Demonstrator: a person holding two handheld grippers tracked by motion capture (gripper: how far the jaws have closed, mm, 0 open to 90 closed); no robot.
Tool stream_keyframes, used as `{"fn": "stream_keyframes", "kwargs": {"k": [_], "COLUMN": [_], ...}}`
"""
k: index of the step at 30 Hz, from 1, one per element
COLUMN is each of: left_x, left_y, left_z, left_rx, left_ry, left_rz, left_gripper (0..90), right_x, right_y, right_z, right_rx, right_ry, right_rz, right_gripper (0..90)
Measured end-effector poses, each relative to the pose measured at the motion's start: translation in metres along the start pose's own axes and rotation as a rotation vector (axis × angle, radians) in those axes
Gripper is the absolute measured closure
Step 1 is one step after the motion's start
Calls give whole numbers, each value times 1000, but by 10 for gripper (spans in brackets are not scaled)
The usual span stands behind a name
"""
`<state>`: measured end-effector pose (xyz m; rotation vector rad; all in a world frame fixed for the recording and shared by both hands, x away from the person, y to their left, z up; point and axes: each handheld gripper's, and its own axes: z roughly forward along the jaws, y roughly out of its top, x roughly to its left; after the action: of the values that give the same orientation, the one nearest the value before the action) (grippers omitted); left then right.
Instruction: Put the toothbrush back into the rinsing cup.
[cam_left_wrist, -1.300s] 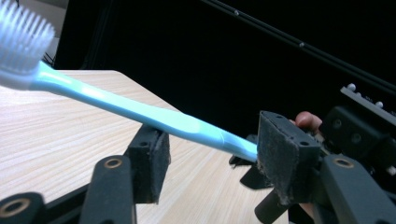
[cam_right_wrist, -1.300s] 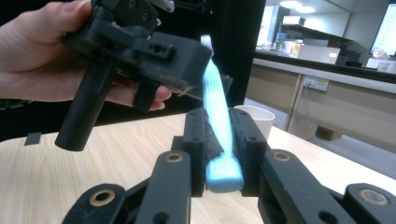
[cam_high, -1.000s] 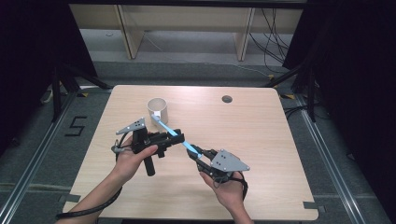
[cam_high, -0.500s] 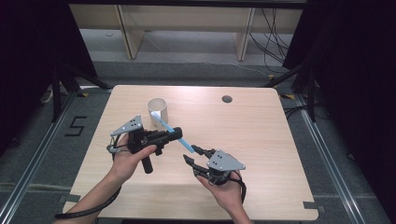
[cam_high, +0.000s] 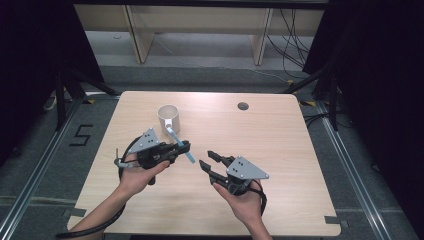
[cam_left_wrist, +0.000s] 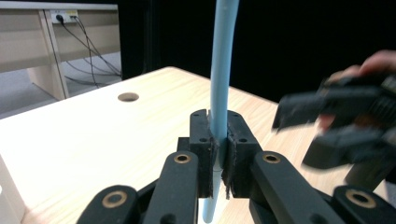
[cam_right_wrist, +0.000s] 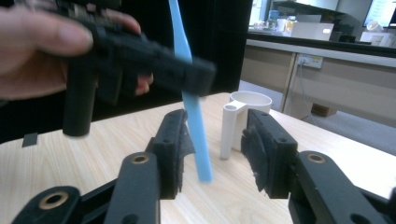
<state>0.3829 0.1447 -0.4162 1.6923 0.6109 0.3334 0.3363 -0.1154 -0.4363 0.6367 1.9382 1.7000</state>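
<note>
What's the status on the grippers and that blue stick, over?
Left gripper clamped on blue stick. Right gripper open, jaws just closing, empty. White mug beyond, nothing blocking.

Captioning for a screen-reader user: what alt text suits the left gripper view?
The left hand-held gripper clamps a light blue stick upright between its black jaws, above a pale wooden table. The other hand-held gripper shows blurred at right.

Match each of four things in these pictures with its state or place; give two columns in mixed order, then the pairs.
1 left gripper
2 right gripper
3 blue stick
4 white mug

a stands on the table, untouched
b jaws apart, nothing between the pads
c clamped between two pads
d shut on a thin thing

Pairs: 1-d, 2-b, 3-c, 4-a
</note>
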Motion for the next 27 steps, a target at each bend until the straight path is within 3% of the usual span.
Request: {"fn": "stream_keyframes", "kwargs": {"k": [2,9,10,11,12,13,16,22,26,27], "left_x": [-2,-9,-9,-10,-10,-11,-11,0,6,9], "left_y": [-3,-10,-10,-11,-11,-12,-12,-9,-7,-6], "left_z": [3,11,11,12,12,13,13,6,2,-1], "left_rx": [15,26,26,30,30,30,26,7,3,-2], "left_ry": [5,11,11,18,18,24,28,81,102,111], "left_rz": [13,55,55,66,66,72,76,77,72,67], "left_gripper": [832,832,832,832,832,832,832,832,832,832], "right_x": [2,5,3,5,4,6,6,2,0,-2], "right_y": [6,20,22,23,24,24,27,24,20,19], "right_z": [0,8,10,11,12,14,16,12,10,9], "right_rx": [2,-1,-14,-5,-8,-5,-15,-3,8,10], "right_ry": [-11,22,9,21,13,31,36,-1,-7,-10], "right_rz": [7,39,7,28,6,29,20,1,26,2], "right_gripper": [618,650,650,650,650,650,650,649,647,646]}}
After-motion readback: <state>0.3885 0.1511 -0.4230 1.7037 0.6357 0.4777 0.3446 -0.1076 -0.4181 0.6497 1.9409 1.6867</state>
